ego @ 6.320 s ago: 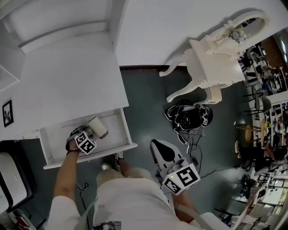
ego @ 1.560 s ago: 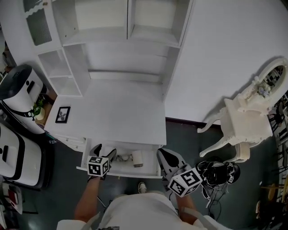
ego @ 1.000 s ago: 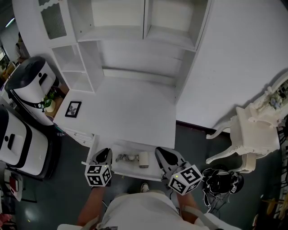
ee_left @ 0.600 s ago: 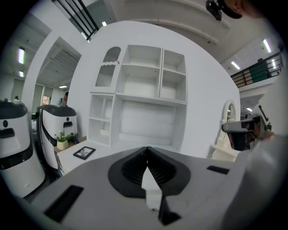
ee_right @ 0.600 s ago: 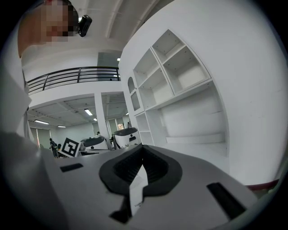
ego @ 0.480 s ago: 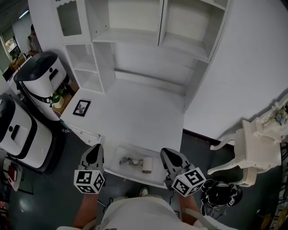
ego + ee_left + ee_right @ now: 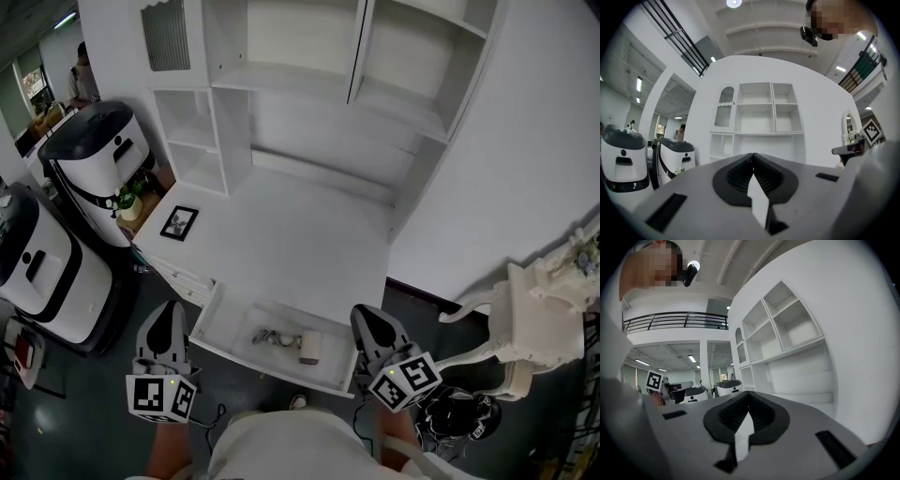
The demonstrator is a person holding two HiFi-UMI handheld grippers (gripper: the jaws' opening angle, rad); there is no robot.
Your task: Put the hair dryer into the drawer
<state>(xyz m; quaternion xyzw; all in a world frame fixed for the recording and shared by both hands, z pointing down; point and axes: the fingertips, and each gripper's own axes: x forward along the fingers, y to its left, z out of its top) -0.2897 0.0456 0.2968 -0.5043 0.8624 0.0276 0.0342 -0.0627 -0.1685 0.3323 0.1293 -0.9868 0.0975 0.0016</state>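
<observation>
The white drawer [image 7: 263,366] stands pulled out under the desk top [image 7: 281,244]. Inside it lies the hair dryer [image 7: 304,346], a pale barrel with its cord bunched to the left. My left gripper [image 7: 172,307] hovers left of the drawer, outside it, with its jaws shut and nothing between them. My right gripper [image 7: 363,313] hangs at the drawer's right end, also shut and empty. In the left gripper view the left gripper [image 7: 752,155] points level at the shelving, jaws pressed together. The right gripper [image 7: 747,393] shows the same in the right gripper view.
White shelving [image 7: 281,66] rises behind the desk. A small framed picture [image 7: 178,222] lies at the desk's left corner. Two white-and-black machines [image 7: 89,155] [image 7: 37,277] stand at the left. At the right are a white chair [image 7: 548,319] and a black bundle [image 7: 464,417] on the floor.
My left gripper has drawn back out of the drawer and moved left and up, empty. The hair dryer stays in the drawer. The right gripper has barely shifted.
</observation>
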